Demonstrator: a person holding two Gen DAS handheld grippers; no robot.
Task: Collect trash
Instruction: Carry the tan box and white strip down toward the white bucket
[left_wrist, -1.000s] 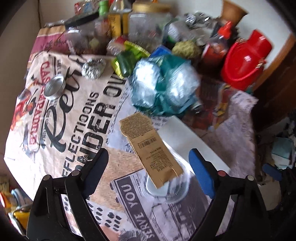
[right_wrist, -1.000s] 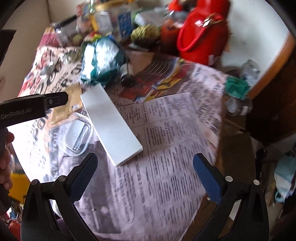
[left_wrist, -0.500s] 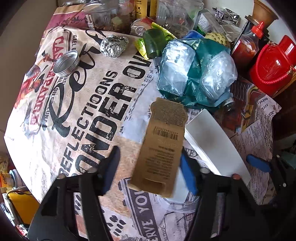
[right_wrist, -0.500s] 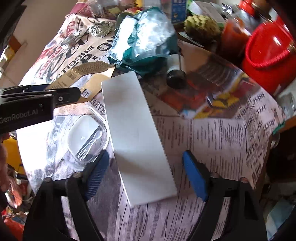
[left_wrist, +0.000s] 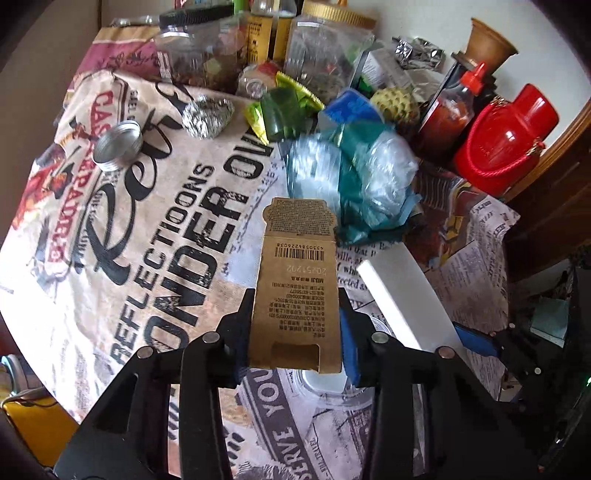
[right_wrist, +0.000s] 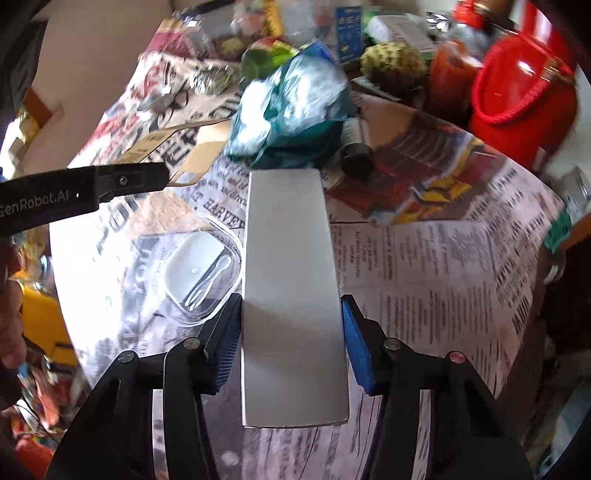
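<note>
Your left gripper (left_wrist: 295, 332) jaws were closing on the upright brown cardboard sleeve (left_wrist: 297, 291); your right gripper (right_wrist: 291, 343) jaws were closing on the white box (right_wrist: 291, 295), seemingly lifted off the table (right_wrist: 443, 280). Either could slip if pinched unevenly.

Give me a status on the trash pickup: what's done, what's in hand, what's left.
Done: nothing visibly binned yet. In hand: the left claw is closing on the brown cardboard sleeve, the right claw is closing on the white box; both sit between the pads. Left on the table: the foil ball, the clear plastic tray and the crumpled plastic bag.
</note>
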